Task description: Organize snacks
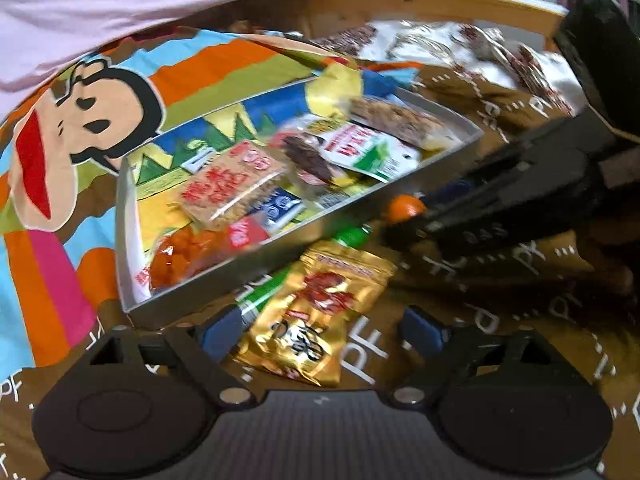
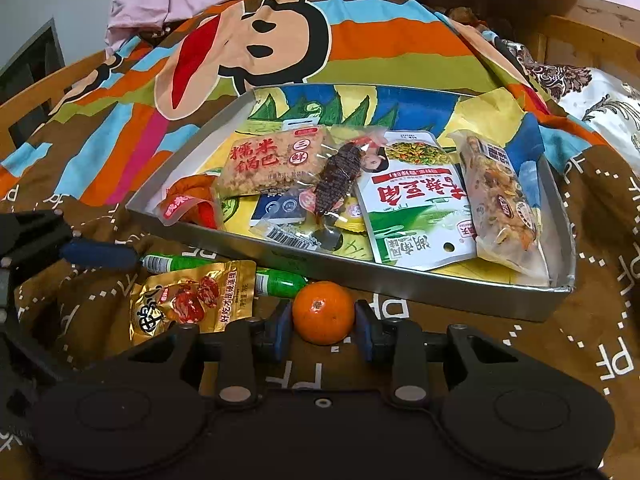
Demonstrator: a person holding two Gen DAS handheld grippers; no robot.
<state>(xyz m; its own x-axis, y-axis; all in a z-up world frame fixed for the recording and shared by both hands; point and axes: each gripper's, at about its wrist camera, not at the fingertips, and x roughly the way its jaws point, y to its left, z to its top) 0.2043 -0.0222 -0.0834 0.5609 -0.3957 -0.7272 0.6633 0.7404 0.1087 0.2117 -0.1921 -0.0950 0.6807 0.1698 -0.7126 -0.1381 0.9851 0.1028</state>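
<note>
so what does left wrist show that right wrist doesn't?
Only left wrist: the right gripper seen from the side, and the left gripper open over the gold packet.
Only right wrist: both fingers closed on the orange, and the white-green pouch's full front.
Both: tray, orange, gold packet, green tube.

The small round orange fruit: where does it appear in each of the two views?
Left wrist view: small round orange fruit, right of centre, at the tip of the right gripper.
Right wrist view: low centre, between the gripper's blue pads.
Shared landmark: grey metal tray, just beyond the fruit in both.
</note>
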